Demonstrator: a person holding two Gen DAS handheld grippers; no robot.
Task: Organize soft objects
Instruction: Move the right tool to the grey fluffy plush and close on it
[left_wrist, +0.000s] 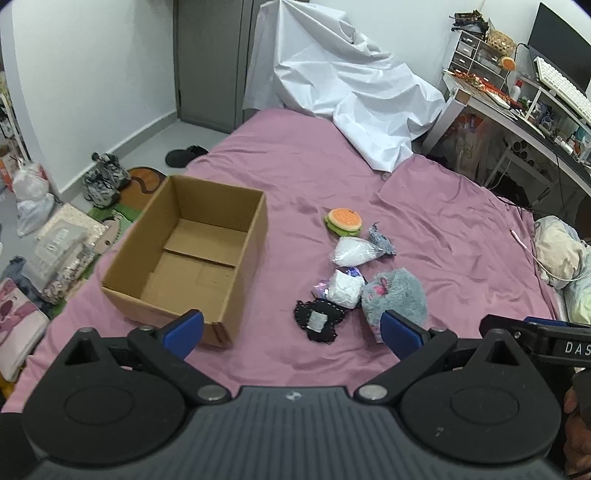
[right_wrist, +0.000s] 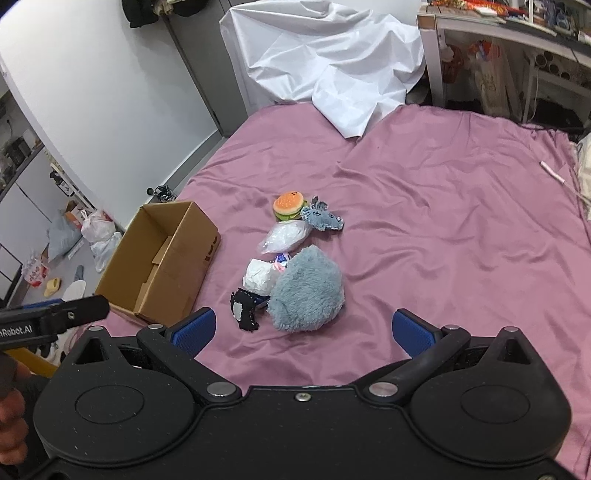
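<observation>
**Purple bedsheet, soft toys beside box**

Purple bedsheet (left_wrist: 295, 166) carries a soft-toy pile: fluffy grey plush (right_wrist: 306, 288), burger toy (right_wrist: 289, 205), right of cardboard box (left_wrist: 192, 254). Left gripper (left_wrist: 291, 328) and right gripper (right_wrist: 303, 332) gape empty, just short of the pile. Readable: "DAS", "nRobot.AI".

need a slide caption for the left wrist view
Open left gripper above a pink bed, empty cardboard box left, soft toys piled right.

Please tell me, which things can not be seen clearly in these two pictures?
- White bundle: its near side, right wrist view, hidden by the grey plush.
- Box floor: right wrist view, mostly behind its wall.
- Whatever the white sheet covers: both views.
- Desk clutter: too small.
</observation>
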